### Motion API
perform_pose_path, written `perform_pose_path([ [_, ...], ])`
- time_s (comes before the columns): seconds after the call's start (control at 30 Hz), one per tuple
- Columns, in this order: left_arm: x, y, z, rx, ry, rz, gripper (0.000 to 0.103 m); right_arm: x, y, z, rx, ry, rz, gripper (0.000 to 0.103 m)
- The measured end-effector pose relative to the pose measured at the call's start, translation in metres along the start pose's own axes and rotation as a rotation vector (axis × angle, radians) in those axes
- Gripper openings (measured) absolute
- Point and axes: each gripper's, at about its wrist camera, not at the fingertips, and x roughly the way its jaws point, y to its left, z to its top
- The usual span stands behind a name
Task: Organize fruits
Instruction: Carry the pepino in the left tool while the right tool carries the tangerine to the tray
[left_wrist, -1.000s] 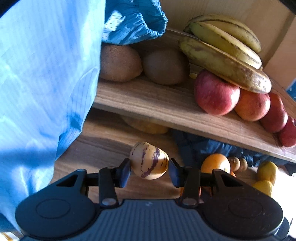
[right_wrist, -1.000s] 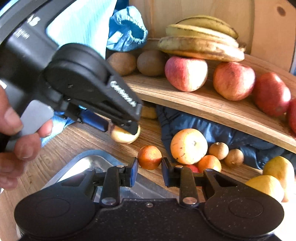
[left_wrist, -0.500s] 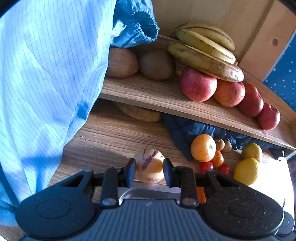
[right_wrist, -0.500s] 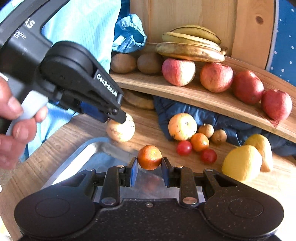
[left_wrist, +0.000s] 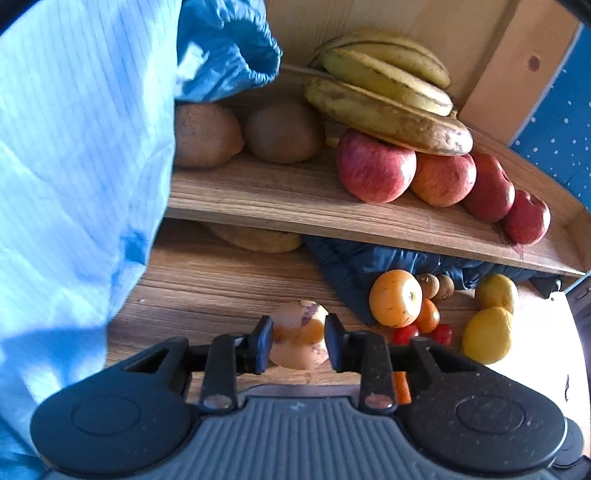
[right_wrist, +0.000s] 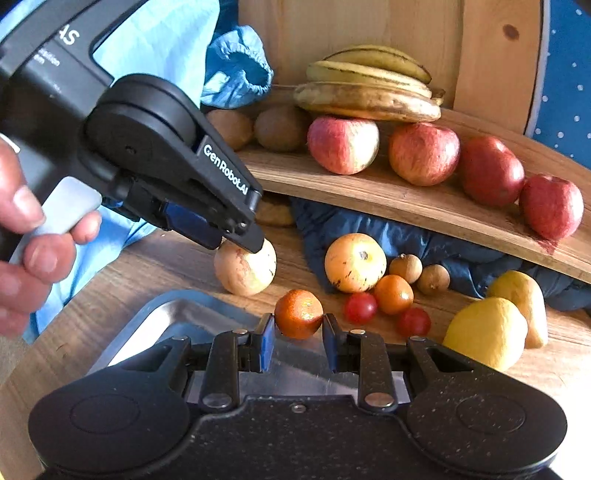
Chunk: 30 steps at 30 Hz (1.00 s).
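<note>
Fruit was all over the wooden surface (right_wrist: 155, 266) under the shelf (right_wrist: 369, 192) with apples and bananas. Left hand-held gripper (left_wrist: 298, 341) had just eased its jaws slightly wider, but the pale purple-streaked fruit (left_wrist: 299, 332) sat between them, pads touching both sides, down by the surface. Right hand-held gripper (right_wrist: 298, 334) was clamped on a small orange (right_wrist: 298, 314), held above the metal tray (right_wrist: 177, 314) edge.
</note>
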Motion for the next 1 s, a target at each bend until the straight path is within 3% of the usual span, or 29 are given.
perform_pose_path([
  [0.2, 0.013, -0.008, 0.009, 0.033, 0.020, 0.002, 0.037, 0.019, -0.007, 0.006, -0.002, 0.030, 0.029, 0.030],
  [0.47, 0.029, -0.004, 0.009, -0.008, 0.080, 0.000, 0.056, 0.029, -0.015, 0.010, -0.002, 0.040, 0.051, 0.030],
  [0.83, 0.032, -0.004, 0.007, -0.054, 0.095, 0.002, 0.054, 0.032, -0.019, 0.011, -0.007, 0.046, 0.044, 0.032],
  [1.0, 0.022, 0.003, 0.005, -0.109, 0.056, 0.020, 0.054, 0.042, -0.014, 0.015, -0.021, 0.055, 0.041, 0.032],
])
